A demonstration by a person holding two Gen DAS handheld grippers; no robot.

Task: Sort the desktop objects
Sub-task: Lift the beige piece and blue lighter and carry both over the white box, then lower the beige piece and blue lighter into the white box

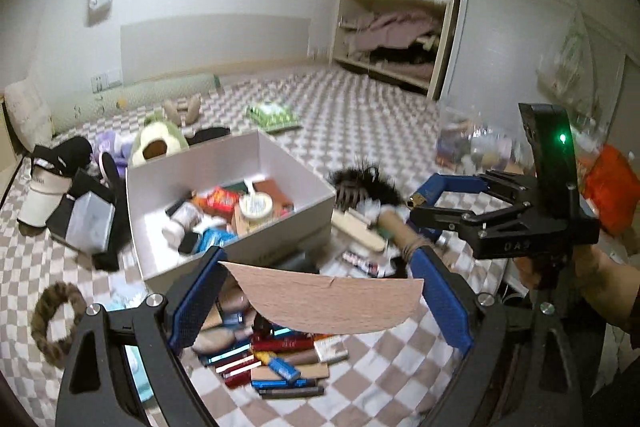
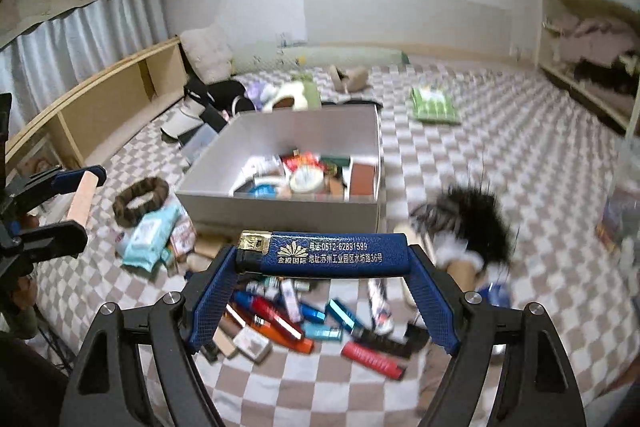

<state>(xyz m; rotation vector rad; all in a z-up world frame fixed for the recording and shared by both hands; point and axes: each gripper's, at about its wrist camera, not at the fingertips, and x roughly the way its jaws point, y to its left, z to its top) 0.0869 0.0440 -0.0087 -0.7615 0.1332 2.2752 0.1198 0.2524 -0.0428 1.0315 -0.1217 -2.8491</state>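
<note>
carrying: both hands hold a picked item above the clutter, so the step in hand looks like the carry to the box
left gripper point(image 1: 320, 291): fingers spread wide, blue pads pressed on the two ends of a thin wooden card point(image 1: 324, 301), which spans the gap crosswise and is held clear of the bedding
right gripper point(image 2: 322, 277): fingers about half open, clamped on the ends of a blue lighter point(image 2: 324, 253) lying crosswise between the pads, metal cap toward the left finger
box point(image 2: 280, 205): white, open-topped, ahead of both grippers on the checked bedspread point(image 2: 500, 147); already part filled with a tape roll point(image 2: 306, 179), packets and small cartons
pile left to sort: lighters point(image 2: 280, 323) and small flat packs lie scattered on the bedspread right under both grippers, near the box's front wall
next move: i judge each item must go forward over the box's near wall and be let go only once it is above the inside; the card is wide and light, so it may tilt or catch the rim
in the way: the two grippers sit near each other, so both reaching the box at once could clash; better one at a time
around: a black feathery brush point(image 2: 464, 219) to the right of the box, a brown hair ring point(image 2: 140, 201) and wipes pack point(image 2: 150, 239) to its left, a green tissue pack point(image 2: 434, 105) beyond, caps and soft toys behind; none blocks the path
person: a hand point(image 1: 592, 267) grips the right handle
</note>
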